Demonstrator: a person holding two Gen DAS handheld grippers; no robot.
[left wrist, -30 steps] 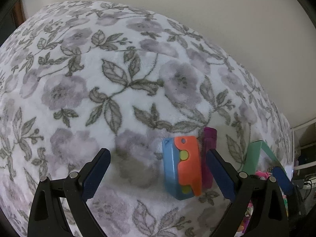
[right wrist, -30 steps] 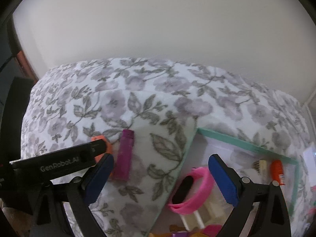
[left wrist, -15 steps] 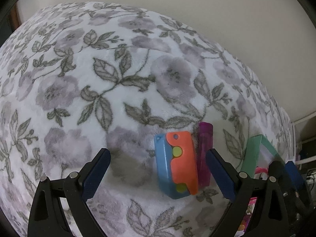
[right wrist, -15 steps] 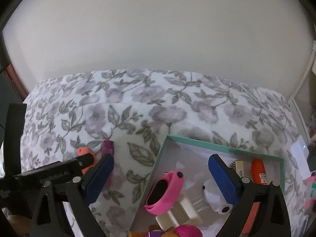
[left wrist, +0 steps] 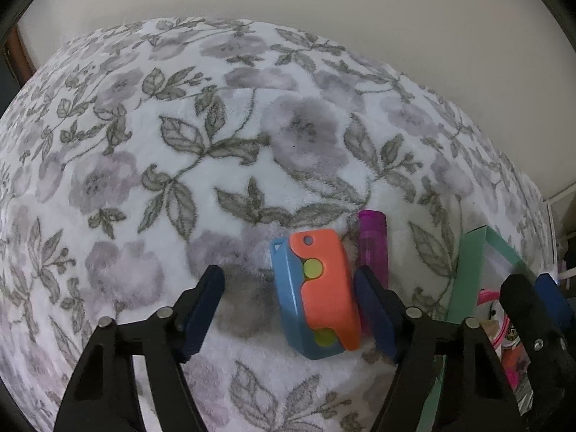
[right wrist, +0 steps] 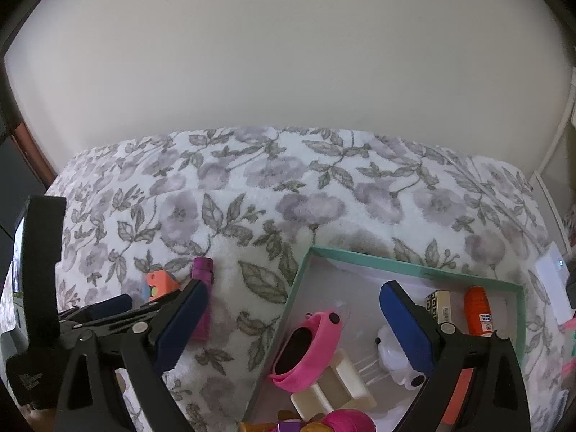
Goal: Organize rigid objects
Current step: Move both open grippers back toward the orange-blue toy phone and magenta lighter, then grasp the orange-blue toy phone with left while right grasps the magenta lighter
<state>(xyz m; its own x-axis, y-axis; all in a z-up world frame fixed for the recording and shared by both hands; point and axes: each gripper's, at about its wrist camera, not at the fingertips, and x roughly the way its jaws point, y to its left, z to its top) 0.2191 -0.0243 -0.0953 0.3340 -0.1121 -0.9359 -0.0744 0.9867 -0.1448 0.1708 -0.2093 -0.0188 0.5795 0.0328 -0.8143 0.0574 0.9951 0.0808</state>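
Two toys lie side by side on the floral blanket [left wrist: 151, 165]: an orange and blue block [left wrist: 318, 293] with yellow-green dots, and just beside it on its right a purple tube [left wrist: 372, 248]. The left gripper [left wrist: 289, 311] points down over the block with its jaws closing; the block sits between them, close against the right-hand pad, while the other pad stands well apart from it, so nothing is gripped yet. In the right wrist view the same block [right wrist: 160, 284] and tube [right wrist: 201, 280] show at the left, partly hidden behind the left gripper's black frame. To their right lies a green-rimmed box [right wrist: 414, 270] that holds a pink band [right wrist: 309, 349], a cream plastic piece [right wrist: 334, 385], a white toy [right wrist: 390, 352], a small patterned carton [right wrist: 441, 304] and an orange bottle [right wrist: 477, 311]. The right gripper [right wrist: 293, 327] hangs over the box's near left edge, spread wide and empty.
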